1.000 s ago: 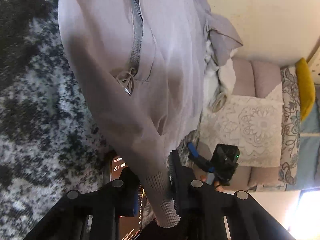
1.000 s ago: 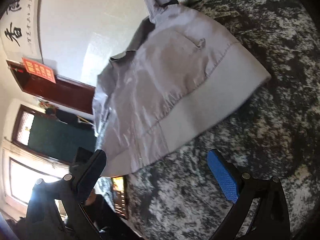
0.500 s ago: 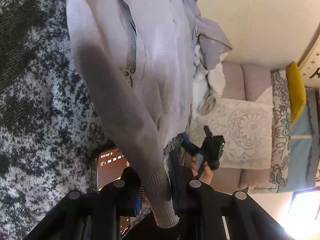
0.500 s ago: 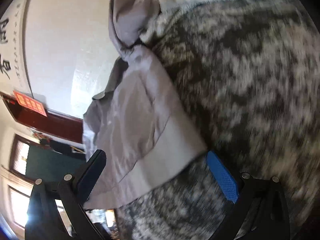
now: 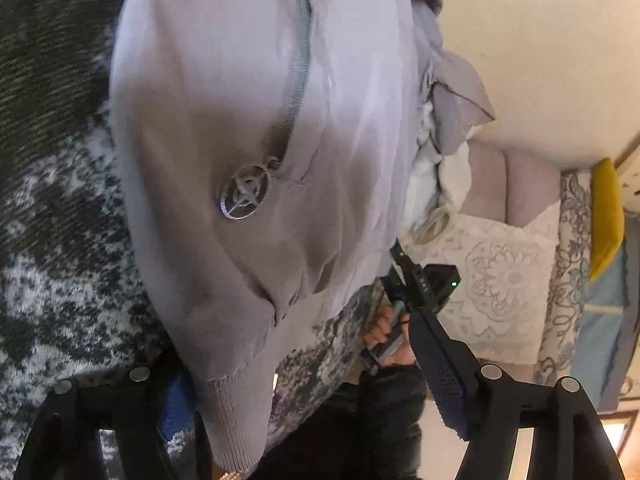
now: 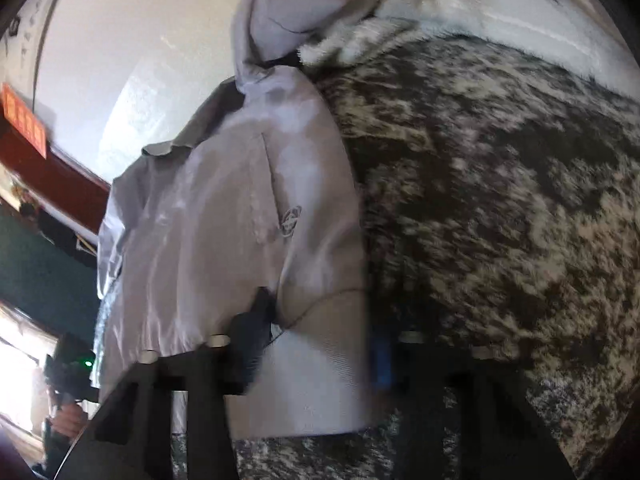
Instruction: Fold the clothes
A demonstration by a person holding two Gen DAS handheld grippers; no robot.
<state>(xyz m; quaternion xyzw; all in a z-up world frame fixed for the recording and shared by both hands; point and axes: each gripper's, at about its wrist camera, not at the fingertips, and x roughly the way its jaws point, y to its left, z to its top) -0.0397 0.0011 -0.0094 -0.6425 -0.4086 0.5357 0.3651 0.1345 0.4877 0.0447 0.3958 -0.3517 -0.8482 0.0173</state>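
1. The grey jacket [image 5: 256,120] lies spread on the mottled blanket [image 6: 500,220].
2. The left gripper [image 5: 308,396] stands wide apart beside the sleeve cuff [image 5: 236,420], holding nothing.
3. The right gripper [image 6: 316,356] straddles the jacket hem [image 6: 316,380], seemingly closing to lift it for a fold.

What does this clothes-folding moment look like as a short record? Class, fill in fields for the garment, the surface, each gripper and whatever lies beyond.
garment: grey zip jacket, partly spread on the blanket
zip pull: round metal ring
surface: black-and-white mottled blanket
left gripper: open, the ribbed cuff lying between its fingers
right gripper: closing around the ribbed hem; grip state unclear through blur
background: sofa with floral cushion and yellow cushion
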